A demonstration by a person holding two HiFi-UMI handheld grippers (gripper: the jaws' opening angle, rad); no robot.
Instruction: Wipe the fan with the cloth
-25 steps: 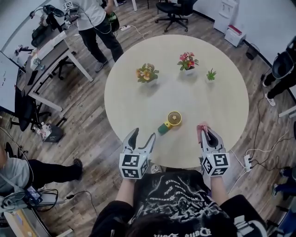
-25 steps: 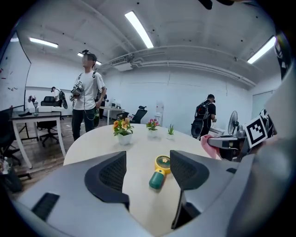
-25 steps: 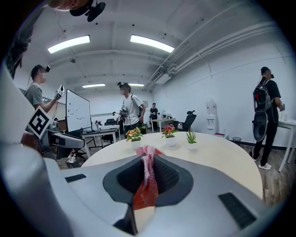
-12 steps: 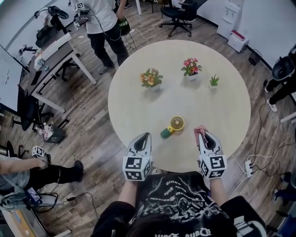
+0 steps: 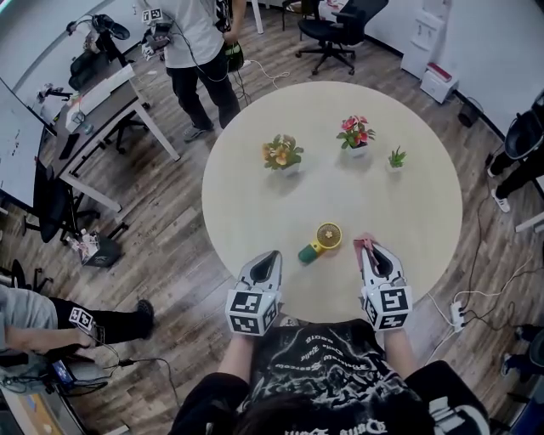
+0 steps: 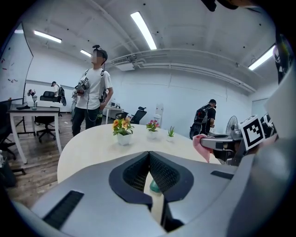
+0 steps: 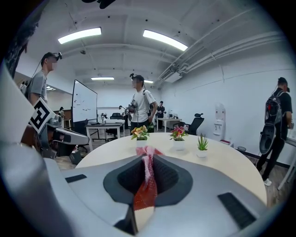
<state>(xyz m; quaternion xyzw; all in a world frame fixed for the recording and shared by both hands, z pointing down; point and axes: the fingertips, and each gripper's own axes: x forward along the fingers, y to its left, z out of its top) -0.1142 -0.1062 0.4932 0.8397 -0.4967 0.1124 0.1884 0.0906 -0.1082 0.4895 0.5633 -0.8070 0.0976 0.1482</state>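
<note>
— Any writing you can read?

— Hardly any. Each of my tongs carries a cube (image 5: pixel 252 310) with black-and-white square markers, no letters. My black shirt (image 5: pixel 314 374) has pale print that I can't make out, and the marks on the whiteboard (image 7: pixel 84 107) are too small to read.

— Where is the fan?

— The fan (image 5: pixel 326 235) lies on the round table (image 5: pixel 246 204) near my edge, with its yellow head facing up. Its green handle points toward my left tongs (image 5: pixel 270 256). The fan sits between the two tips and a little beyond them, nearer the right tongs (image 5: pixel 372 247), and touches neither.

— What else is around?

— Further across the table stand a pot of orange flowers (image 5: pixel 282 154), a pot of pink flowers (image 5: pixel 356 134) and a small green plant (image 5: pixel 396 159), all well apart from the fan. Past the table a person (image 5: pixel 194 34) stands beside a desk (image 5: pixel 110 98). There is an office chair (image 5: pixel 336 21) at the far side and a power strip (image 5: pixel 457 316) on the floor to my right.

— And the tongs?

— The left ones have just been closing and now meet, with nothing between them. The right ones are clamped on the pink cloth (image 7: pixel 147 178), which bunches out past the tips.

— Your pose?

— I hold both out in front of my body over the near edge. They are side by side, pointing across the table and tipped slightly down.
</note>
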